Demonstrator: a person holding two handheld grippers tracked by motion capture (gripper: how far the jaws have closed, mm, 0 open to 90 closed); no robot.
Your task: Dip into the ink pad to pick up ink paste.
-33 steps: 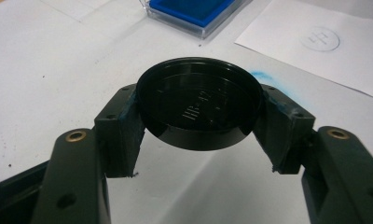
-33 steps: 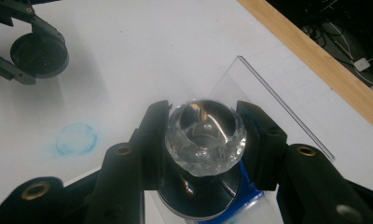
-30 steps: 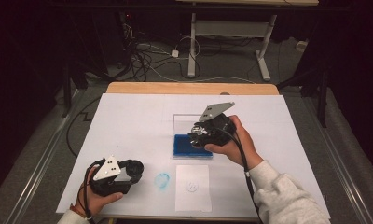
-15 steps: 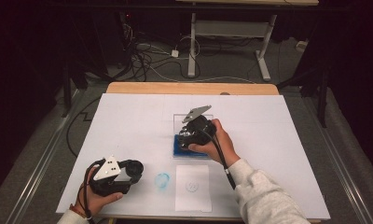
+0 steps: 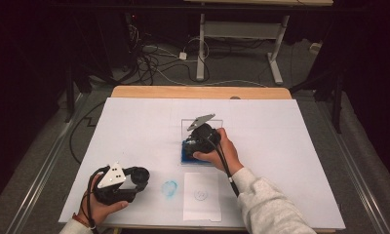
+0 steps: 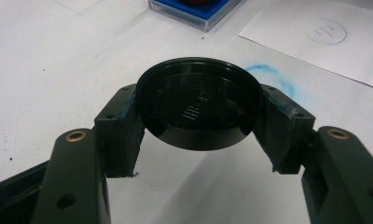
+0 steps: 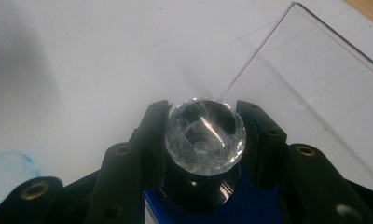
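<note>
Between right hand-held gripper point(image 7: 205, 140) pads: faceted crystal knob point(image 7: 206, 136).

High view down over the whole table point(image 5: 134, 122); gripper views close along their jaws, all sharing its white top.

Left hand-held gripper point(image 6: 198, 140) clamped on black round cap point(image 6: 199, 102), above white tabletop point(image 6: 58, 60); blue smear point(image 6: 273, 77), blue-based case point(image 6: 198, 11) behind.
</note>
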